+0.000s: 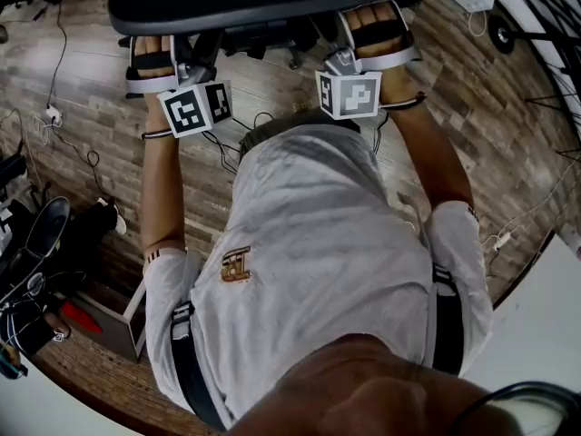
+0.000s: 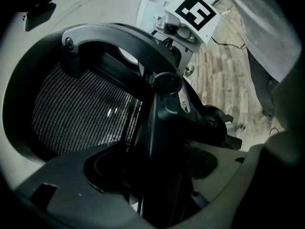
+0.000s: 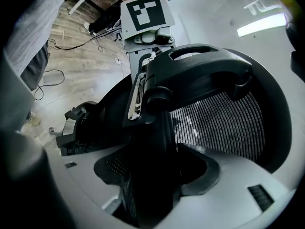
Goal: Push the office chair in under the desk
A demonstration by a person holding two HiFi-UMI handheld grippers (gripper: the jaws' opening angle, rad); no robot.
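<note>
Shows grey-brown wood-look plank floor thru whole rm, boards staggered. Has thin black cables snaking over it at left, w/ small white plug among them. Holds dark shoes and open box at lower left, red item against box, pale curved edge just below. Carries black wire frame at upper right, white cable on boards below it, white surface at btm right. Gets light from long bright ceiling strip on pale ceiling
</note>
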